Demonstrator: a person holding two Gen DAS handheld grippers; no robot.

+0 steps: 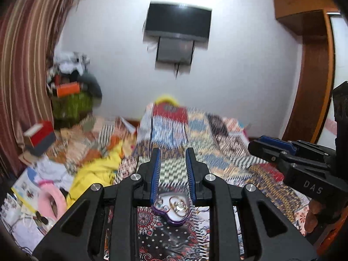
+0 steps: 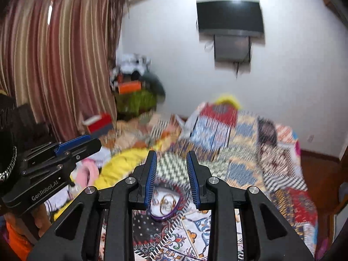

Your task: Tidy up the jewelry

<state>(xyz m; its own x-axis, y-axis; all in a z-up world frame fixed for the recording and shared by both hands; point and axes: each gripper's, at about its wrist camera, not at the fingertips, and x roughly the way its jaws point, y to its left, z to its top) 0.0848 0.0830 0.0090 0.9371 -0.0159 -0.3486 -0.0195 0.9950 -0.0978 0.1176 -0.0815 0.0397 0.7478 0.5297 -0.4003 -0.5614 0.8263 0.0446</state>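
Note:
A purple-rimmed jewelry dish [image 1: 174, 214] [image 2: 166, 206] lies on the patterned bedspread [image 1: 217, 152], with gold rings [image 1: 177, 204] [image 2: 166, 202] in it. My left gripper [image 1: 173, 152] is open above the dish with nothing between its blue pads. It also shows at the left of the right wrist view, seen side-on [image 2: 87, 141]. My right gripper [image 2: 171, 154] is open too, hovering over the same dish with nothing held. Its fingers [image 1: 267, 143] enter the left wrist view from the right. Both views are blurred.
The bed holds a yellow cloth [image 1: 95, 174], a pink item [image 1: 52, 198], a red and grey box [image 1: 41, 134] and folded patterned fabric [image 1: 167, 121]. A striped curtain [image 1: 24, 65], a wall television [image 1: 178, 21] and a wooden wardrobe [image 1: 313, 76] surround it.

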